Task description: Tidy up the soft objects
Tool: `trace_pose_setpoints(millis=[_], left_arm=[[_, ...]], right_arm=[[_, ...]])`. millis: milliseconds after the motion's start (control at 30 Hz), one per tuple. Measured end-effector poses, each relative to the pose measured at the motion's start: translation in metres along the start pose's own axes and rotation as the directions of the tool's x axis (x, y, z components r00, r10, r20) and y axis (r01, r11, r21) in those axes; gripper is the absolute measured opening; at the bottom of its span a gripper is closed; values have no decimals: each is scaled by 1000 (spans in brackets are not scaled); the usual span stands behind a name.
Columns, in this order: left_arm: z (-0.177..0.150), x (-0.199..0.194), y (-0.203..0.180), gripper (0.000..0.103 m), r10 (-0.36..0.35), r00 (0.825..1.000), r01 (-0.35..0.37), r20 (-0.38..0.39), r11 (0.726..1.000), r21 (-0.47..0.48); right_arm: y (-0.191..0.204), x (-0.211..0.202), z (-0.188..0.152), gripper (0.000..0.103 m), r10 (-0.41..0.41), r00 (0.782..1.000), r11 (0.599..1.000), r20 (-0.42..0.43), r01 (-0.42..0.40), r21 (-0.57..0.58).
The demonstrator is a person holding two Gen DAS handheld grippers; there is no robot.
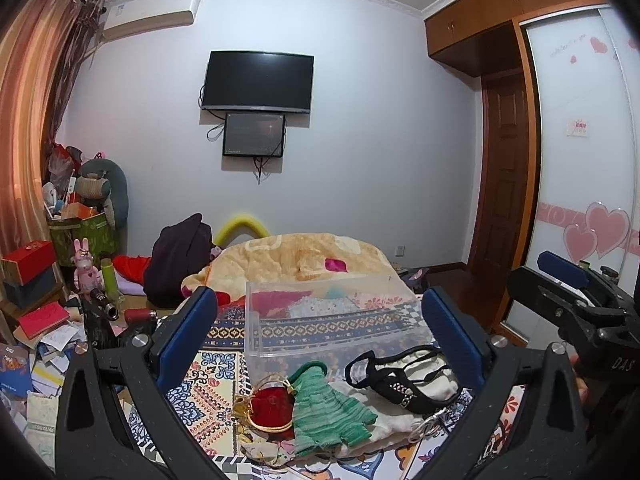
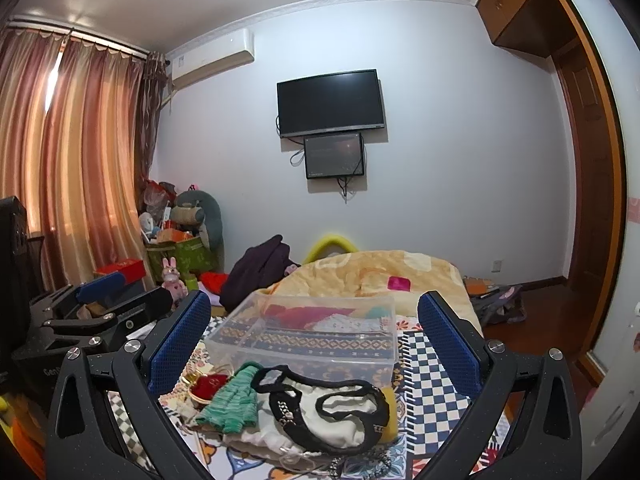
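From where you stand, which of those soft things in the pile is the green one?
The knitted green glove, lying between the red pouch with gold cord and the white bag with black straps.

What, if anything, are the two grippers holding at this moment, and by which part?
Nothing is held. The left gripper and right gripper are both open and empty above the pile, where the green glove lies untouched.

Green knit glove (image 1: 330, 410), red pouch (image 1: 273, 405) and black-trimmed white bag (image 1: 404, 380) lie heaped near the clear plastic bin (image 1: 320, 328)
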State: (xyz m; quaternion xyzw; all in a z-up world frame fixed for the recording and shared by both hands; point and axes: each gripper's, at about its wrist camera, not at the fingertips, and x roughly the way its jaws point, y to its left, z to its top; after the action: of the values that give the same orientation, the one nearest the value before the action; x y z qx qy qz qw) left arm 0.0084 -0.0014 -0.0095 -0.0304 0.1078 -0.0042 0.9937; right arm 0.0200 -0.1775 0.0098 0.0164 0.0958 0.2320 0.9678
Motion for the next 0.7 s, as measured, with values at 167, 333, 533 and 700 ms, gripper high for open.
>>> trace_pose_setpoints(millis=[167, 333, 533, 700], left_arm=[[-12, 15, 5, 103, 2, 998, -3, -58, 1000, -8], [-32, 38, 16, 103, -16, 988, 12, -153, 1000, -28], [-57, 66, 23, 103, -46, 966, 31, -254, 998, -60], [-72, 82, 22, 82, -60, 946, 42, -318, 997, -61]], right_arm=[[-4, 14, -11, 103, -9, 998, 1000, -67, 8, -6], [-12, 28, -30, 103, -5, 989, 1000, -148, 4, -8], [-17, 40, -51, 103, 14, 971, 1000, -240, -13, 7], [-18, 47, -66, 93, 71, 950, 997, -304, -67, 24]])
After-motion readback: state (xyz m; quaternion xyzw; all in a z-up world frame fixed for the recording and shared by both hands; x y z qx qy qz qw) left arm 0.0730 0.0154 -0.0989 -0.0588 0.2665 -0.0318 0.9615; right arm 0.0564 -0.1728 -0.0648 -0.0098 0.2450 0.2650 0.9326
